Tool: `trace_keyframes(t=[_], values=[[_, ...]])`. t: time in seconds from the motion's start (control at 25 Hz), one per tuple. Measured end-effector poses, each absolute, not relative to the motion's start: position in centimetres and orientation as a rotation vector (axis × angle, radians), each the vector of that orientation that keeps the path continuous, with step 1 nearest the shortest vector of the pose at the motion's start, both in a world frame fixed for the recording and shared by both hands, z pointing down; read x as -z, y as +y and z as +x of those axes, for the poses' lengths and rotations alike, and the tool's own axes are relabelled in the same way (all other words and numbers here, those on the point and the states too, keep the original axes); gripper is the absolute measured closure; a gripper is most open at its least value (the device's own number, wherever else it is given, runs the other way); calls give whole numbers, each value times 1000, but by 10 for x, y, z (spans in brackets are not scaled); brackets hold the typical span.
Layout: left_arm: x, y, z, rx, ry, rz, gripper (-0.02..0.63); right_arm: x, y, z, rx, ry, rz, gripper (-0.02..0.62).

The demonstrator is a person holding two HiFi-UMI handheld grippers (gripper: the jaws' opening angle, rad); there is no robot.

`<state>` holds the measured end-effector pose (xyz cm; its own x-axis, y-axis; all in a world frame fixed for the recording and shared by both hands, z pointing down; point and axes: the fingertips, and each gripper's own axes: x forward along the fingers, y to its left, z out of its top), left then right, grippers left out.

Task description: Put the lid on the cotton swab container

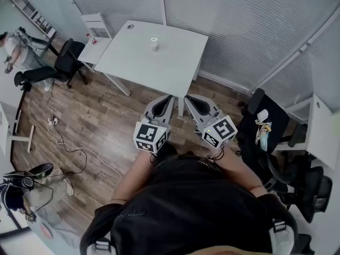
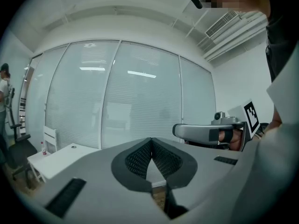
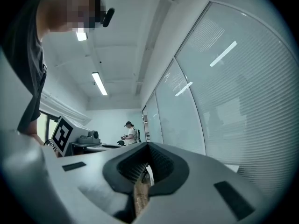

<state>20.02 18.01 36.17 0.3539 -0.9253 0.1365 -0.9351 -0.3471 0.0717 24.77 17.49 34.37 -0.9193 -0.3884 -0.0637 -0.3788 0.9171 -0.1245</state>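
Standing on the wooden floor [image 1: 90, 113], you hold both tools close in front of your body. Your left hand-held gripper [image 1: 169, 98] has its jaws pressed together, and there is nothing between them. Your right hand-held gripper [image 1: 187, 98] is the same: jaws together and nothing held. The two sit side by side, near each other but not touching. Both point toward the far white counter [image 1: 175, 68].

The cotton swab container [image 1: 154, 43] stands on that counter, toward its far side. It is well apart from both tools. It looks too small to tell if its lid is on. A little round spot [image 1: 130, 26] sits near the far left corner of the counter, and you cannot tell what it is.

A black chair [image 1: 68, 61] stands to the left of the counter, and another black chair [image 1: 264, 122] stands to your right. A white cable [image 1: 69, 145] lies in loops on the floor on the left. Another person [image 1: 16, 49] is at the far left. Walls with blinds [image 1: 239, 25] run behind the counter.
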Motion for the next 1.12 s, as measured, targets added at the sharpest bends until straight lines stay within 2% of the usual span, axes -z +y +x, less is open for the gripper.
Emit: trace_keyframes(t=[0.36, 1.12], values=[[-372, 152, 165, -142, -1715, 2463, 591, -359, 143, 212, 231, 3007, -626, 574], [-371, 73, 8, -149, -1613, 2498, 591, -362, 55, 51, 261, 3002, -625, 574]])
